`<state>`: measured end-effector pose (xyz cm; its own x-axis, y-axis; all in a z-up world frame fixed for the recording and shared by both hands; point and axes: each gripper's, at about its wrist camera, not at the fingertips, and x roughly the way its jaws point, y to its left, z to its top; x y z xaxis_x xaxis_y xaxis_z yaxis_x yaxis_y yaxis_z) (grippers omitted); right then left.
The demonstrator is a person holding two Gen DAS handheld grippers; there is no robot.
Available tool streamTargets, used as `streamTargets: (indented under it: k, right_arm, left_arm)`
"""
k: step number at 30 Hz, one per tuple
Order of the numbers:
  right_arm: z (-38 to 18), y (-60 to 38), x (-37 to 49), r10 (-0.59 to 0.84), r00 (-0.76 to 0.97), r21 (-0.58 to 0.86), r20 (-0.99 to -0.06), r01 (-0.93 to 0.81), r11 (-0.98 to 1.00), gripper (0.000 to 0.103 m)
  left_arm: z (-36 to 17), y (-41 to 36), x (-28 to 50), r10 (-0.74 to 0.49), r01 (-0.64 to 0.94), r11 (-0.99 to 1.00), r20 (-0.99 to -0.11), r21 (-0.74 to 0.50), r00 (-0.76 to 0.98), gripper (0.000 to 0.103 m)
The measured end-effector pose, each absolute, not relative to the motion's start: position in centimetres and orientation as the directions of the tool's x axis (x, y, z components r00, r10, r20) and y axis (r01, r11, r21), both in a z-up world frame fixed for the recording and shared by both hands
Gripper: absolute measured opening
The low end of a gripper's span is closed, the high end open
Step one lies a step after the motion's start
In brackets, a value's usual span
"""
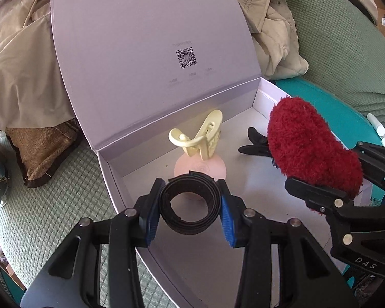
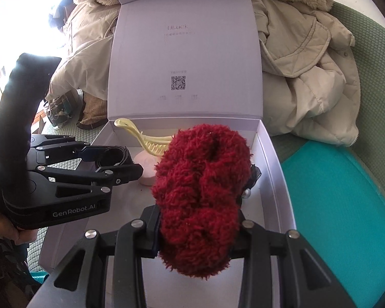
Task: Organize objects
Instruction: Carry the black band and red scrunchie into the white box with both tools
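Observation:
My left gripper [image 1: 190,209] is shut on a coiled black band [image 1: 190,223] and holds it over the open lilac box [image 1: 115,159], near its left wall. My right gripper [image 2: 196,236] is shut on a fluffy red scrunchie [image 2: 200,192], also seen in the left wrist view [image 1: 310,151], held above the box's right half. Inside the box a pale yellow hair claw [image 1: 205,138] leans on a round pink case [image 1: 218,166]. A black clip [image 1: 256,143] lies partly hidden behind the scrunchie. The left gripper [image 2: 113,156] shows in the right wrist view too.
The box lid [image 2: 184,59] stands upright at the back. Beige jackets [image 2: 308,71] are piled behind and right of the box. The box rests on a green quilted cushion [image 1: 51,220]; a teal surface [image 2: 333,205] lies right of it. A brown cushion [image 1: 41,148] lies at left.

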<state>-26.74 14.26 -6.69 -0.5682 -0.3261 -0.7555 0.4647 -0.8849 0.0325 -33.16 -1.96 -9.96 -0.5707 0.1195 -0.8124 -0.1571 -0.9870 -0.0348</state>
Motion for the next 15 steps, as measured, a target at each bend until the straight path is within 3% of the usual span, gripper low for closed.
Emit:
streamTargets:
  k: [15]
  right_arm:
    - [-7.5, 13.4, -26.5, -0.303, -0.528, 0.027, -0.794, 0.466, -0.884, 0.042]
  left_arm:
    - [-10.8, -0.4, -32.8, 0.100, -0.204, -0.979, -0.813, 0.024, -0.574, 0.039]
